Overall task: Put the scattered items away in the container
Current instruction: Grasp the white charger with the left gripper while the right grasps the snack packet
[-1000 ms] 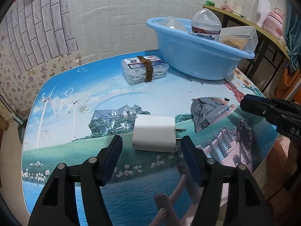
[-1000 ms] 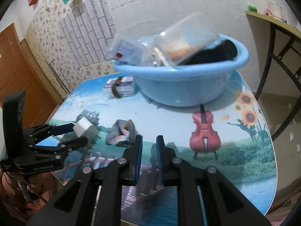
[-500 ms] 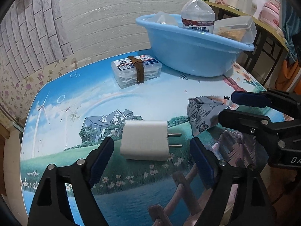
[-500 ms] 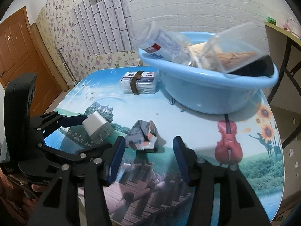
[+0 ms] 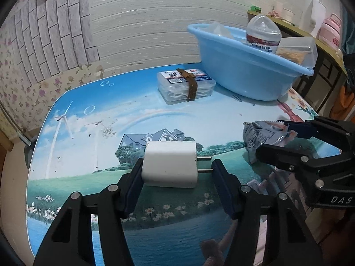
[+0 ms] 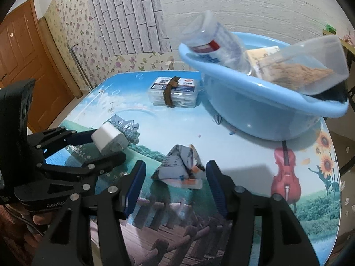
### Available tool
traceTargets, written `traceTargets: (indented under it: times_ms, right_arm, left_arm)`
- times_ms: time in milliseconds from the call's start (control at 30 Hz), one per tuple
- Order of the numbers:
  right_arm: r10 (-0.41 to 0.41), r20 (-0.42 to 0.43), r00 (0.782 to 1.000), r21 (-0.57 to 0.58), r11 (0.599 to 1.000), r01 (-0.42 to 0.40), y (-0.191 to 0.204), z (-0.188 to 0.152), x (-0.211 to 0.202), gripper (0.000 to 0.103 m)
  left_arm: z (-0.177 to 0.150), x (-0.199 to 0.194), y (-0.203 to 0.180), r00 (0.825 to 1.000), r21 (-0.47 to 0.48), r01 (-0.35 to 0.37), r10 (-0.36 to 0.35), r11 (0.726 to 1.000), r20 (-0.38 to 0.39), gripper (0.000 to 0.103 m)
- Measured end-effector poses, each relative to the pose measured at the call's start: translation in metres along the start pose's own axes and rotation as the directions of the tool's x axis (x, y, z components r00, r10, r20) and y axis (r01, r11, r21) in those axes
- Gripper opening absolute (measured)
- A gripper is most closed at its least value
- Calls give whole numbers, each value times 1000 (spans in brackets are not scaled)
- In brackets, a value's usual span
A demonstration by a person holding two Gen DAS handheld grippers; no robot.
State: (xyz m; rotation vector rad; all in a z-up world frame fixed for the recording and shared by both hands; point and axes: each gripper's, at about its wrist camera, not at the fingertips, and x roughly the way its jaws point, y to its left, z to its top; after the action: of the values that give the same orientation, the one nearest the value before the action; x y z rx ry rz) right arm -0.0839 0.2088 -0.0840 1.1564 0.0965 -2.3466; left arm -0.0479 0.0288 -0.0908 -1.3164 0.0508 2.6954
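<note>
A white charger plug (image 5: pixel 169 166) lies on the picture-printed table (image 5: pixel 133 115). My left gripper (image 5: pixel 177 168) is closing on it: one pad presses its body, the other meets the prong tips. The right wrist view shows the charger (image 6: pixel 108 139) between the left gripper's (image 6: pixel 106 147) fingers. A crumpled grey snack packet (image 6: pixel 179 166) sits between the fingers of my right gripper (image 6: pixel 176 168), whose jaws are opening and do not touch it. The blue basin (image 6: pixel 244 93) stands at the back right with a bottle (image 6: pixel 213 40) and a clear tub (image 6: pixel 310 66) in it.
A clear box of floss picks with a brown strap (image 5: pixel 186 84) lies just left of the basin (image 5: pixel 221 44). A shelf with jugs (image 5: pixel 310 22) stands beyond the table's right edge. A wooden door (image 6: pixel 22 55) is far left; walls are close behind.
The left jaws widened, then closed in onto the charger. The right gripper went from almost shut to open and moved left, so it now straddles the snack packet.
</note>
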Motion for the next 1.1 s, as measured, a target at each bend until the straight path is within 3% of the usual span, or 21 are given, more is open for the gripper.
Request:
traceTargets:
  times_ms: [433, 667, 1100]
  right_arm:
    - [-45, -44, 998, -64, 997, 42, 10, 0, 19, 56]
    - [-29, -20, 999, -60, 998, 27, 8, -1, 14, 44]
    - [-16, 44, 999, -57, 998, 18, 7, 3, -6, 43]
  left_arm:
    - [-4, 4, 6, 1000, 6, -21, 21, 1000, 19, 61]
    - [-4, 3, 5, 1000, 5, -19, 19, 1000, 24, 59]
    - [6, -21, -4, 996, 6, 15, -15, 1000, 85, 59]
